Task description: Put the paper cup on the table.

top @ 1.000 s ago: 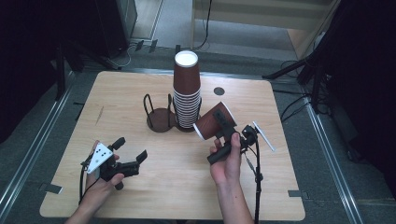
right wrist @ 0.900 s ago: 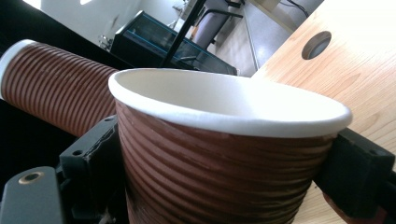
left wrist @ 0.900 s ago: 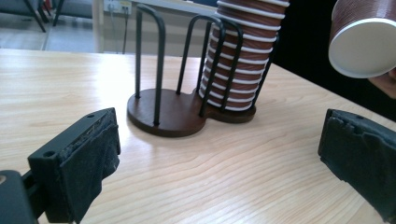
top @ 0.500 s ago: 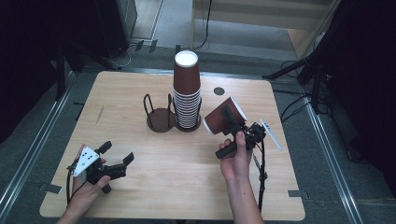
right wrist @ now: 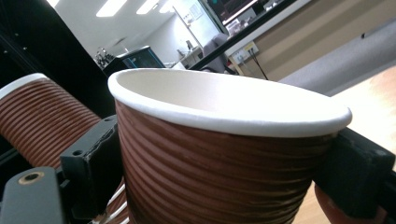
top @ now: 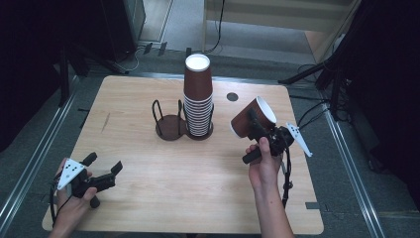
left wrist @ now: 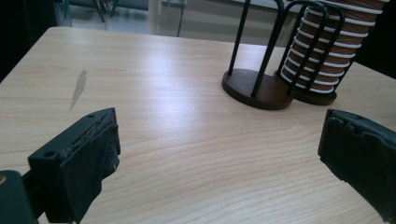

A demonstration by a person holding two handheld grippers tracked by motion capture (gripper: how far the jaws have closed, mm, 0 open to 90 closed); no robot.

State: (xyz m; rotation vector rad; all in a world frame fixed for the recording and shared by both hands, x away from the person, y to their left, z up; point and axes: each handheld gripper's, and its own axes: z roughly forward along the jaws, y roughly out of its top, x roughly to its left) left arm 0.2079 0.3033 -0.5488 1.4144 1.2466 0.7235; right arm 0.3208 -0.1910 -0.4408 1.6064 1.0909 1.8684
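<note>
Table (top: 198,188) middle bare; right hand-held gripper (top: 253,124) clamps cup (top: 246,119).

No text, label, brand or number can be read anywhere. The ridged brown paper cup (right wrist: 224,154) clamped in the right gripper (top: 253,130) is unprinted, and the lit screens far behind it are too blurred to make out.
</note>
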